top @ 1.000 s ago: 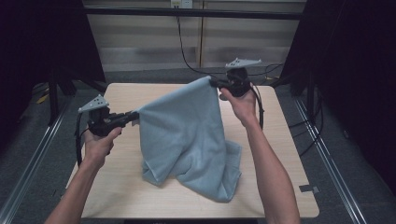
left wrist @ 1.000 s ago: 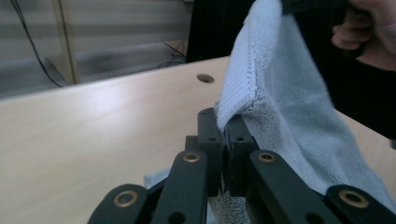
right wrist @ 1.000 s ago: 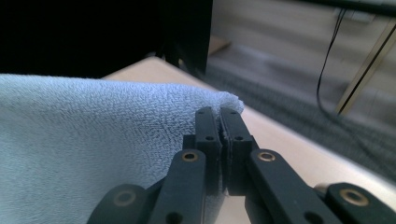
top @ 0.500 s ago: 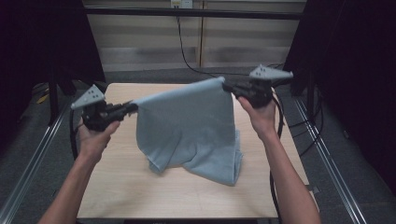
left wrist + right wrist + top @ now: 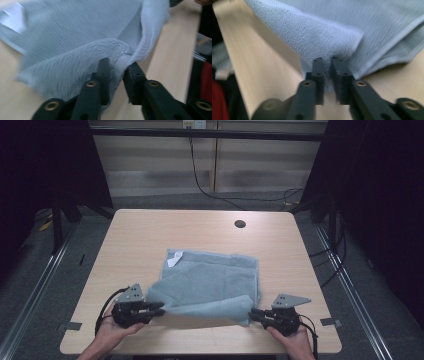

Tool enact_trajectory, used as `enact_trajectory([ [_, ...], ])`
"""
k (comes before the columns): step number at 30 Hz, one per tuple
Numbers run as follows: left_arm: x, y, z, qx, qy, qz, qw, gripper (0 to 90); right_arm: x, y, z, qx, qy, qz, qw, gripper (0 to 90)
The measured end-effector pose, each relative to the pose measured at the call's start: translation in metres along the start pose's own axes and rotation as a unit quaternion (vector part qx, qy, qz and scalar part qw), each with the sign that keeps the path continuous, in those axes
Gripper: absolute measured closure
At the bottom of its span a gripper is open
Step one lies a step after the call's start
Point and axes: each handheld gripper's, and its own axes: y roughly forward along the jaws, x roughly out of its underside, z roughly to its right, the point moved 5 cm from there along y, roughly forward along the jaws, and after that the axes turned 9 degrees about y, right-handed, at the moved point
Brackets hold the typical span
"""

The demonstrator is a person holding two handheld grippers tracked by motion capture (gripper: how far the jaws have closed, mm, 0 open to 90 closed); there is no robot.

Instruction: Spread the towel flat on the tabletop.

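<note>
— Left gripper (image 5: 161,308) and right gripper (image 5: 252,314): how do the jaws stand?
— Both pairs have just been opening; in the left gripper view the left gripper's (image 5: 117,66) jaws stand clearly apart with a towel corner loose in the gap; in the right gripper view the right gripper's (image 5: 329,61) jaws are parted by a narrow slot, with cloth lying in it.

— And the setting, from the largest item down?
— Table (image 5: 150,230): pale wood, seen from above; towel (image 5: 210,280): blue-grey, lying near the middle of the table, folded over itself, its upper layer sloping down to the near edge; the two near corners reach to the two grippers, one at each.

— Pose of the hands?
— Left hand (image 5: 112,330) and right hand (image 5: 295,340) enter from the bottom of the high view, low at the table's near edge and well apart; each gripper lies about level, jaws turned inward towards the other gripper; a grey three-cornered plate sits on top of each.

— Smaller details?
— Round hole (image 5: 240,224) in the table's far right part, well apart from the cloth; white label (image 5: 174,260) at the towel's far left corner.
</note>
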Motion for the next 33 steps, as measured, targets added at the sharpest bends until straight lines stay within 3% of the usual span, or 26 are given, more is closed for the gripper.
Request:
enact_trajectory([
  [2, 0.003, -0.002, 0.002, 0.011, -0.009, 0.005, 0.9999, 65.9, 0.004, -0.004, -0.003, -0.001, -0.006, -0.004, 1.0000, 73.4],
  [5, -0.004, -0.012, -0.005, 0.014, -0.021, 0.038, 0.9990, 59.4, -0.010, -0.014, -0.001, -0.004, 0.005, 0.040, 0.9992, 68.1],
  [8, -0.011, -0.018, -0.023, -0.013, -0.032, 0.054, 0.9979, 58.8, -0.031, -0.012, 0.001, -0.008, 0.000, 0.063, 0.9980, 64.9],
  [11, -0.012, -0.021, -0.042, -0.020, -0.060, 0.076, 0.9951, 55.9, -0.045, 0.003, 0.001, -0.015, -0.006, 0.055, 0.9984, 58.9],
  [15, -0.008, -0.017, -0.055, -0.034, -0.077, 0.069, 0.9940, 52.0, -0.044, 0.022, 0.001, -0.024, -0.006, 0.021, 0.9995, 53.8],
  [17, -0.005, -0.014, -0.057, -0.037, -0.078, 0.061, 0.9944, 51.3, -0.034, 0.029, 0.001, -0.029, -0.001, -0.004, 0.9996, 53.8],
  [20, -0.003, -0.010, -0.058, -0.050, -0.072, 0.045, 0.9951, 49.3, -0.024, 0.029, -0.004, -0.038, -0.006, -0.017, 0.9991, 53.9],
  [22, -0.001, -0.003, -0.062, -0.054, -0.068, 0.029, 0.9958, 48.0, -0.022, 0.024, -0.005, -0.032, -0.014, -0.014, 0.9993, 58.9],
  [24, 0.002, 0.005, -0.070, -0.071, -0.073, 0.020, 0.9946, 45.7, -0.026, 0.019, -0.002, -0.026, -0.010, 0.001, 0.9996, 56.8],
  [26, 0.002, 0.012, -0.081, -0.074, -0.079, 0.013, 0.9941, 43.9, -0.031, 0.019, 0.004, -0.015, -0.007, 0.006, 0.9999, 52.8],
  [28, -0.002, 0.014, -0.090, -0.079, -0.087, 0.018, 0.9929, 41.0, -0.039, 0.024, 0.012, -0.002, -0.010, 0.004, 0.9999, 48.9],
  [29, -0.006, 0.014, -0.095, -0.085, -0.093, 0.037, 0.9913, 41.1, -0.044, 0.026, 0.017, 0.003, -0.006, 0.010, 0.9999, 48.4],
  [30, -0.009, 0.015, -0.100, -0.083, -0.102, 0.036, 0.9907, 41.0, -0.050, 0.028, 0.022, 0.006, -0.002, 0.015, 0.9999, 47.3],
  [33, -0.015, 0.023, -0.111, -0.087, -0.102, 0.038, 0.9902, 39.7, -0.069, 0.035, 0.039, 0.016, 0.010, 0.029, 0.9994, 44.6],
])
